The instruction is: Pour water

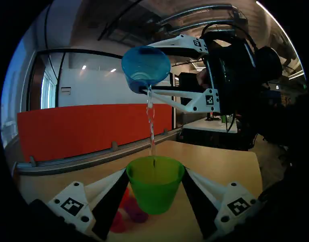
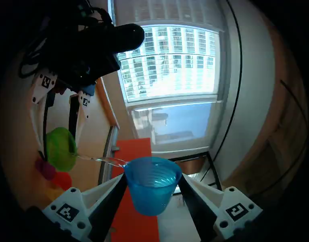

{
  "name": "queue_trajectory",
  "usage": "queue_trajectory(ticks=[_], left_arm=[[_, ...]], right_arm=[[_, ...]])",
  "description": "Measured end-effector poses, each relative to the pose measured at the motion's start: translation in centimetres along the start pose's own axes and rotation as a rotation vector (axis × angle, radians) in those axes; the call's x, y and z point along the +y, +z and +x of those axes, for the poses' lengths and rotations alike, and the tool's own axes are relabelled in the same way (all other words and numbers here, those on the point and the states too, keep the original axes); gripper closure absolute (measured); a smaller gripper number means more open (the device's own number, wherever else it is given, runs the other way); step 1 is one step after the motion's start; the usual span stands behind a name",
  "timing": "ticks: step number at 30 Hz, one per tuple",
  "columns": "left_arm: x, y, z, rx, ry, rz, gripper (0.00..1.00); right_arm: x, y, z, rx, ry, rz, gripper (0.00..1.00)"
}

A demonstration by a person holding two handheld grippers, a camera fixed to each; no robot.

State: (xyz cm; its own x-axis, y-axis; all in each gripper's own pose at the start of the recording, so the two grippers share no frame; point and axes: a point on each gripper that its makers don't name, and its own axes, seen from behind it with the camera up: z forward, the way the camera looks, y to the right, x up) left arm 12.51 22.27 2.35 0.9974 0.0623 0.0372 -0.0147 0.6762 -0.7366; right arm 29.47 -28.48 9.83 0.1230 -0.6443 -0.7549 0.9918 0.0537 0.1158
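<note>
water [image 1: 150, 121]: thin stream leaving the low lip of the blue cup and dropping pretty much straight into the mouth of the green cup, landing around the middle
blue cup [image 1: 145, 72]: straight above the green cup with a clear gap, tipped far over so its long axis is close to level and its mouth faces sideways; there's some water left in it
green cup [image 1: 155, 183]: upright, mouth up, lifted a bit off the bench, catching the stream
right gripper [image 2: 153, 177]: jaws clamped on the blue cup, one on each side of it; reaches in from beside and above the green cup
left gripper [image 1: 154, 173]: jaws closed on the green cup's sides, holding it under the stream
key relation: I'd say it all hangs on the blue lip staying right over the green rim, because the rim isn't wide and the fall is long, so a small sideways drift would spill
bench [image 1: 219, 161]: bare wood behind the green cup, far edge well beyond it, plenty of room
small pink and red things [image 1: 132, 209]: just under and beside the green cup, can't tell what they are
orange panel [image 1: 74, 129]: well behind the green cup, out of the way
</note>
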Motion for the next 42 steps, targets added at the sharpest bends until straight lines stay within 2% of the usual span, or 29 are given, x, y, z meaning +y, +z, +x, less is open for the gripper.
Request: queue_trajectory(ticks=[14,42], left_arm=[[0.0,0.0,0.2,0.002,0.002,0.001,0.12],[0.0,0.2,0.1,0.005,-0.007,0.001,0.12]], right_arm=[[0.2,0.1,0.5,0.001,-0.049,-0.006,0.10],[0.2,0.3,1.4,-0.004,-0.202,-0.011,0.10]])
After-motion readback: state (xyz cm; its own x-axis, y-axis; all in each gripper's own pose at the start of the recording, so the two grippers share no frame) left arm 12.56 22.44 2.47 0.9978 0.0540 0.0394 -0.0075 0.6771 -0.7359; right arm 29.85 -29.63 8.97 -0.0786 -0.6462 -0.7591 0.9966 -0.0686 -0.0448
